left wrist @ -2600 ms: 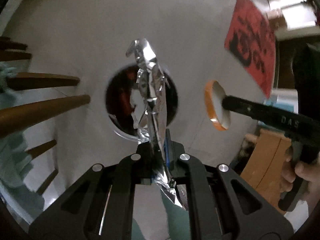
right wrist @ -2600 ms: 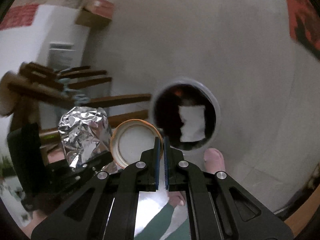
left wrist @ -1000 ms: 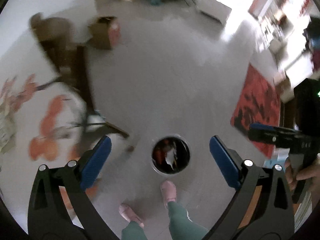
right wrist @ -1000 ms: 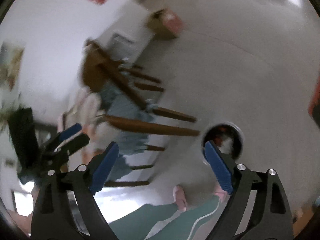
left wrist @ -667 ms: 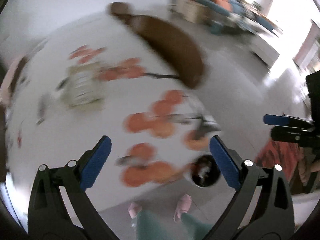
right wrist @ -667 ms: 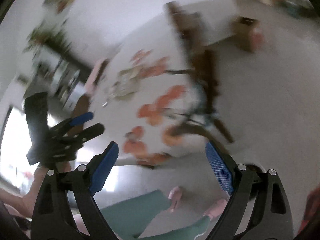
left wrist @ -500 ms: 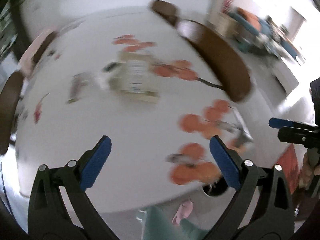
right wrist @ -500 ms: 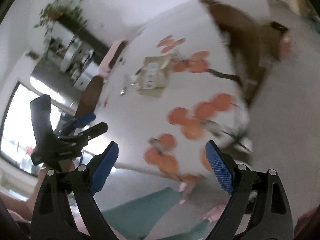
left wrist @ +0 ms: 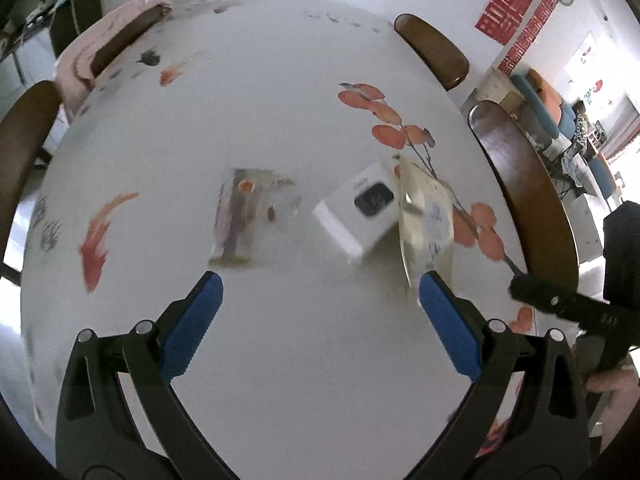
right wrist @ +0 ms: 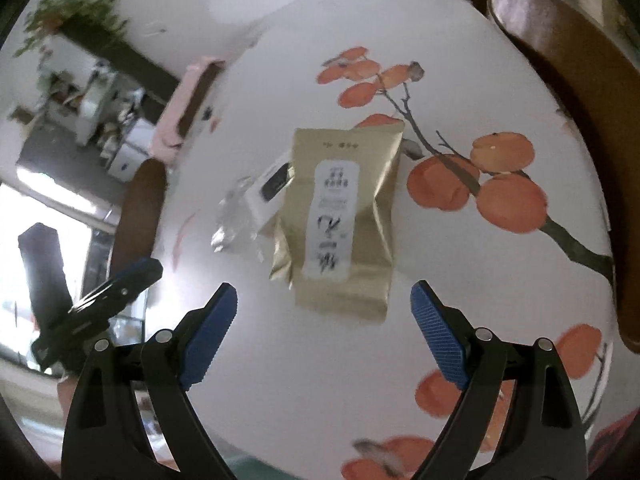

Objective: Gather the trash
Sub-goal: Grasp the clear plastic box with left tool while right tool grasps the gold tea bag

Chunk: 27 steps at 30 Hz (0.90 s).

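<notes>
Both claws hover over the white round worktop [left wrist: 280,80] printed with orange persimmons, pointing down at it. The left claw [left wrist: 320,292] gapes wide and empty above a clear crumpled plastic wrapper [left wrist: 250,220]; beside that lies a white cardboard box [left wrist: 356,212]. The right claw [right wrist: 324,308], equally wide and empty, is just short of a gold foil pouch [right wrist: 344,216] leaning against the box

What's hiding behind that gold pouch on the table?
Behind the gold pouch a white box pokes out at its left edge, with a crinkled clear wrapper beyond it. The pouch covers the box's right part, and anything beneath the pouch cannot be seen.
</notes>
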Available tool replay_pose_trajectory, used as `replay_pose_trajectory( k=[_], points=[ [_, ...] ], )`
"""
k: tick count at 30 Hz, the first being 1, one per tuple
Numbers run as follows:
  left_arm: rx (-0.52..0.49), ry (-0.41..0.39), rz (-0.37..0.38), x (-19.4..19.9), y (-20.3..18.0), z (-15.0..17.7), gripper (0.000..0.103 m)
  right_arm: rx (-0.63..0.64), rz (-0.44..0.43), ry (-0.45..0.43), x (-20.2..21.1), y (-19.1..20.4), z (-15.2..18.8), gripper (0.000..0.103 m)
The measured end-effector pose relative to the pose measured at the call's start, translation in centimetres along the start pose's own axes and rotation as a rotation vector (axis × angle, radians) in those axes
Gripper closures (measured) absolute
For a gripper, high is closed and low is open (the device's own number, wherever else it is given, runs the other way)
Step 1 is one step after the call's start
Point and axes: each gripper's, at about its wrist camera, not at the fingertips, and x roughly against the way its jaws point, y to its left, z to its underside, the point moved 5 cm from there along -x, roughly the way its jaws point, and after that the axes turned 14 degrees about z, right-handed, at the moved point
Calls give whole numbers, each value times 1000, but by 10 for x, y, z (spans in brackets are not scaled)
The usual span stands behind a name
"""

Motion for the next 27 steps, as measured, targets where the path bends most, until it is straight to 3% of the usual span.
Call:
replay_pose_trajectory(
  k=[7,15,19,22,25,27],
  points=[
    [90,55,-7,-52,12,-21,7,-2,39,43,-29,5,-26,15],
    [161,81,-6,-78,25,-24,8,-20,27,107,-60,-1,-43,15],
    [172,90,5,-81,32,-23,29,-10,14,127,-73,1,-50,15],
    [193,93,37,-82,37,-22,34,0,14,155,-84,3,-51,15],
    [176,92,51,-79,32,-23,55,11,2,172,-93,8,-50,15],
    [178,86,61,-78,32,-24,59,32,5,157,-96,14,-49,14]
  ],
)
